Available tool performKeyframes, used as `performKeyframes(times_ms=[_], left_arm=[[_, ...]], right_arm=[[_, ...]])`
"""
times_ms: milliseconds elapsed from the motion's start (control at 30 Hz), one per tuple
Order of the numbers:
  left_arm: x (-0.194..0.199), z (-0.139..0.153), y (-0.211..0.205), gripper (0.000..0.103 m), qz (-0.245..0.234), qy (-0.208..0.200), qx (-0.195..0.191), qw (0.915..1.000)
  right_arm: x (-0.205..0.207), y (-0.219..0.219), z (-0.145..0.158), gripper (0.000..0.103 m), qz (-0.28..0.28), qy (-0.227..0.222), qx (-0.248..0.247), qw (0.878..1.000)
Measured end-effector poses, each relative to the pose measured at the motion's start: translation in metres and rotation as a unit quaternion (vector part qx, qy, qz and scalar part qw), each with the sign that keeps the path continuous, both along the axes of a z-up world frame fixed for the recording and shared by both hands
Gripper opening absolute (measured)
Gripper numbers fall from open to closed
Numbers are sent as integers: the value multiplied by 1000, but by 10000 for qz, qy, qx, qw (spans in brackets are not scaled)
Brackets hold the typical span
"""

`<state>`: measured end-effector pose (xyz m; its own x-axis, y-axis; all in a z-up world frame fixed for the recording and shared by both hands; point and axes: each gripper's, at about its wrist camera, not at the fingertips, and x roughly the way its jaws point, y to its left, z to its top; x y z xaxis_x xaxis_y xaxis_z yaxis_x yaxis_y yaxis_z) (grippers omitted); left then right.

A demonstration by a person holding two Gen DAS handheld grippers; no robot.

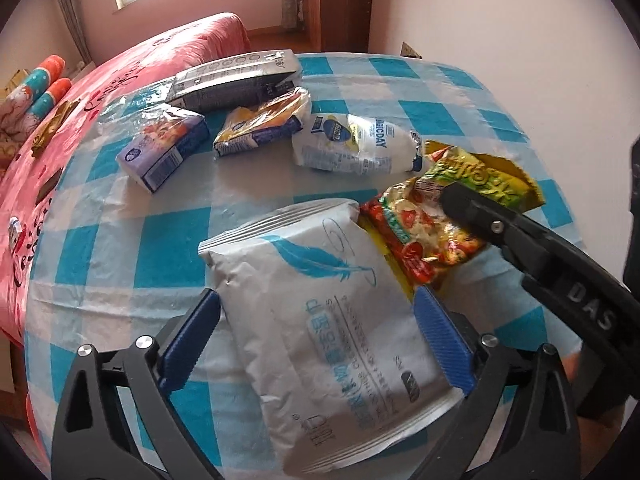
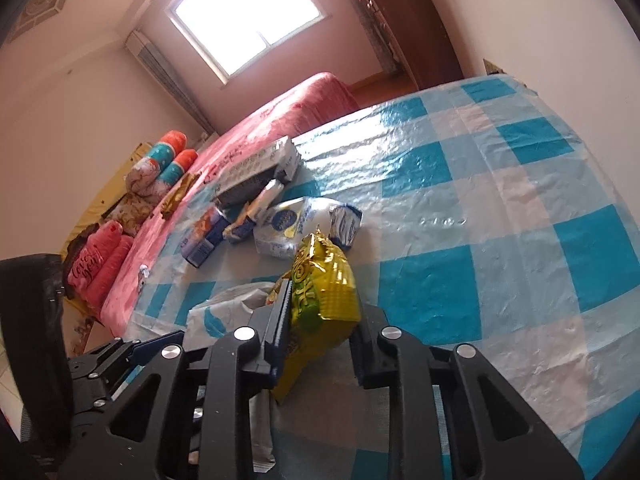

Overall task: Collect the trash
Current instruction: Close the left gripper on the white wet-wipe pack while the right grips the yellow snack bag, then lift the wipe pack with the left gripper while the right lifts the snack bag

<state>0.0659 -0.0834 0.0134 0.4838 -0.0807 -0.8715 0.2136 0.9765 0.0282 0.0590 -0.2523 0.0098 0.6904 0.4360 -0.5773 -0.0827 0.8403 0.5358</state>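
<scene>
On the desk (image 1: 400, 80), covered by a blue and white checked cloth, many pieces of trash are spread out. The left hand-held gripper (image 1: 316, 340) is held wide open over a grey bag with a blue feather (image 1: 320, 320). The bag lies flat between the blue pads (image 1: 440, 340), and no squeeze on it is seen. The right hand-held gripper (image 2: 320, 340) is closed tight on a yellow and green snack wrapper (image 2: 324, 284), which is pinched between its fingers just beside the grey bag. A red noodle packet (image 1: 420, 236) lies under that wrapper. Farther back, a white milk pouch (image 1: 356, 144), a purple carton (image 1: 164, 152) and a long silver box (image 1: 236, 76) are seen. A pink bed (image 1: 52, 160) stands beside the desk.
</scene>
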Motion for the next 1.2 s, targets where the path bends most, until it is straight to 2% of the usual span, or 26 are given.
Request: performKeyframes(times_ms=[167, 233, 300, 433, 633, 867, 1000, 1200], left_arm=[[1, -8, -8, 98, -84, -47, 355, 9993], [-2, -9, -5, 95, -80, -84, 255, 9996], [-2, -8, 0, 85, -24, -47, 63, 10000], [-7, -5, 6, 79, -20, -91, -13, 10000], [-22, -3, 20, 78, -25, -132, -246, 9996], [-39, -1, 48, 78, -4, -256, -507, 9984], [-50, 5, 69, 78, 11, -442, -594, 9973], [-70, 16, 92, 78, -14, -764, -541, 9956]], right_arm=[[-3, -11, 2, 21, -98, -115, 254, 9996], [-4, -14, 2, 21, -87, -125, 352, 9993], [-6, -15, 3, 20, -66, -176, 413, 9990], [-10, -13, 6, 20, -13, -297, 438, 9986], [-16, -13, 9, 20, 72, -452, 588, 9972], [-23, 1, 14, 20, 55, -523, 151, 9985], [-29, 10, 16, 20, 92, -611, -9, 9981], [-37, 18, 17, 20, 143, -648, 96, 9977]])
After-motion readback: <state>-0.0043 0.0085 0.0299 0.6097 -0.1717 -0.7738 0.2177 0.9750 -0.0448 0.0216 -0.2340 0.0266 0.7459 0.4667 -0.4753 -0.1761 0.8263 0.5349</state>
